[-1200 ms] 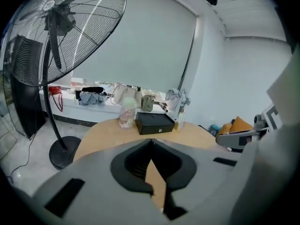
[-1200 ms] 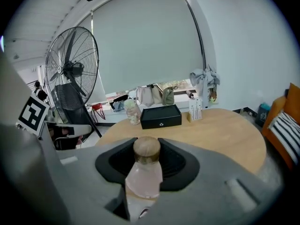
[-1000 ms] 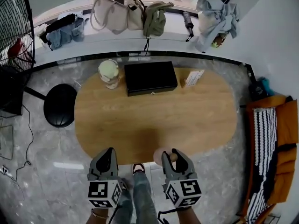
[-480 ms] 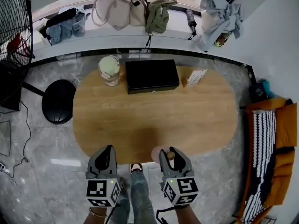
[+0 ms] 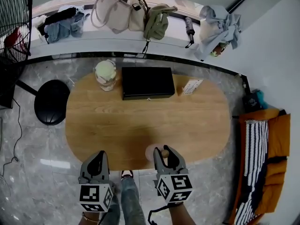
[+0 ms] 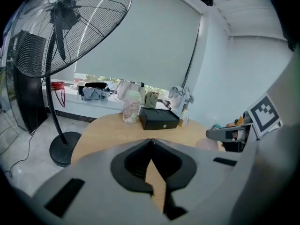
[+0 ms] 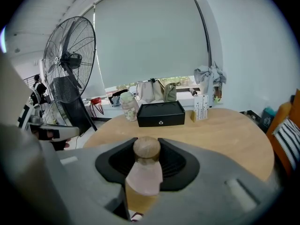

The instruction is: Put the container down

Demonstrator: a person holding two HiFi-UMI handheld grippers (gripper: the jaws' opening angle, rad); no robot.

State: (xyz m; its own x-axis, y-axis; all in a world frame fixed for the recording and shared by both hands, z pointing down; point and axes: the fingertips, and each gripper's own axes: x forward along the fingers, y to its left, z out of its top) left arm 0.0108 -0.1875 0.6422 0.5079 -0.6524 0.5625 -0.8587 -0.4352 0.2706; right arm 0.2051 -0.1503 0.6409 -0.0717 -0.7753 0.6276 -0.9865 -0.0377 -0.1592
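At the six-o'clock edge of the table (image 5: 140, 121), the pink container (image 7: 144, 172) with its wooden knob was clasped in the jaws of the right gripper (image 7: 146, 149). At its nine o'clock, the left gripper (image 6: 151, 142) was closed on nothing. The container was best carried slightly toward twelve o'clock, lowered upright until seated, and only then released, well short of the black box (image 5: 147, 82).

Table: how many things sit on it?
3: clear green-lidded jar far left, flat black box beside it, small white carton further right. The right tool holds a pink wooden-capped bottle.
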